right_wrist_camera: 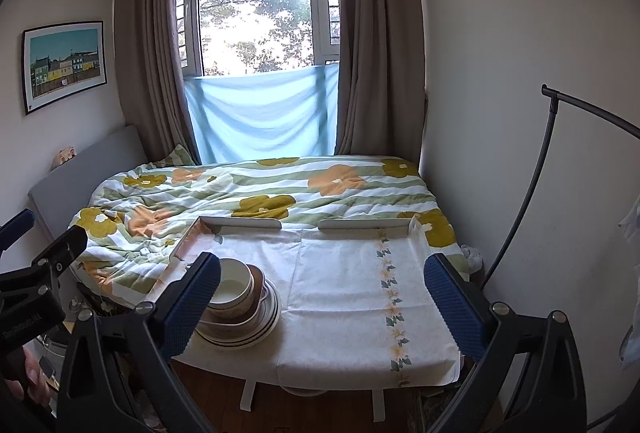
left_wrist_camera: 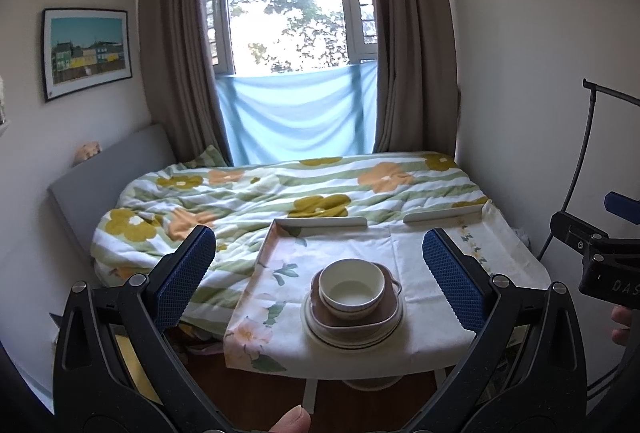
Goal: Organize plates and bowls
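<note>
While my left gripper (left_wrist_camera: 320,273) and my right gripper (right_wrist_camera: 322,291) both hang wide apart with nothing in them, the white bowl (left_wrist_camera: 352,289) sits in the brown dish (left_wrist_camera: 352,319) on the round plates (left_wrist_camera: 354,337), stacked near the table's (right_wrist_camera: 340,333) front edge.

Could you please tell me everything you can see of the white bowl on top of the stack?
The white bowl is round, glossy and ceramic-looking, cream-white with a thin dark line near its base. It stands upright and empty, its pale inside showing. It sits in a brown squarish dish with small handles, which rests on round white plates near the table's front edge. Neither gripper touches it; in the right wrist view a blue finger pad hides part of it.
</note>
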Demonstrator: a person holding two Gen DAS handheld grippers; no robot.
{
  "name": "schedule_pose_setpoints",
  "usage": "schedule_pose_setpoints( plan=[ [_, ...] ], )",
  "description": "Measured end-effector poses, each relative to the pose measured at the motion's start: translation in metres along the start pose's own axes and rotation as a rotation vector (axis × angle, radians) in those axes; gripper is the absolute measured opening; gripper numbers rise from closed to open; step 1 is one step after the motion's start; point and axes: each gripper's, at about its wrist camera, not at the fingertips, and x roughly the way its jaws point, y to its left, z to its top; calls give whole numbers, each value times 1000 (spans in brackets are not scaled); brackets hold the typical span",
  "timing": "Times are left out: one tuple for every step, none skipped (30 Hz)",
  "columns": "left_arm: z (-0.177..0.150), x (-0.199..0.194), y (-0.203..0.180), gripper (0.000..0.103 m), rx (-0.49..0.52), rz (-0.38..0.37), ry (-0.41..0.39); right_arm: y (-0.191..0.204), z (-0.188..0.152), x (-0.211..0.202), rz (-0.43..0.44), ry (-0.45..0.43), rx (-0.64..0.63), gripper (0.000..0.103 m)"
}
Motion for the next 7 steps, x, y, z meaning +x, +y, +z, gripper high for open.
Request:
schedule_pose_setpoints(
  plan=[
    [0, 0, 0, 103, -1, 4, -4, 0, 0, 1, -1, 2, 0, 101],
    [1, 1, 1, 103, -1, 6, -7, 0, -1, 1, -1, 4, 1, 101],
    [0, 2, 2, 103, -1, 2, -8, -1, -1, 1, -1, 6, 2, 101],
    [0, 4, 3, 103, -2, -3, -9, -1, -1, 3, -2, 9, 3, 101],
    [1, 6, 4, 103, -3, -7, -9, 0, -2, 3, -3, 10, 3, 101],
    [1, 8, 5, 103, -2, -8, -9, 1, -2, 5, -5, 12, 3, 101],
    [1, 10, 6, 103, -1, -7, -7, 2, 0, 7, -5, 14, 4, 101]
  ],
)
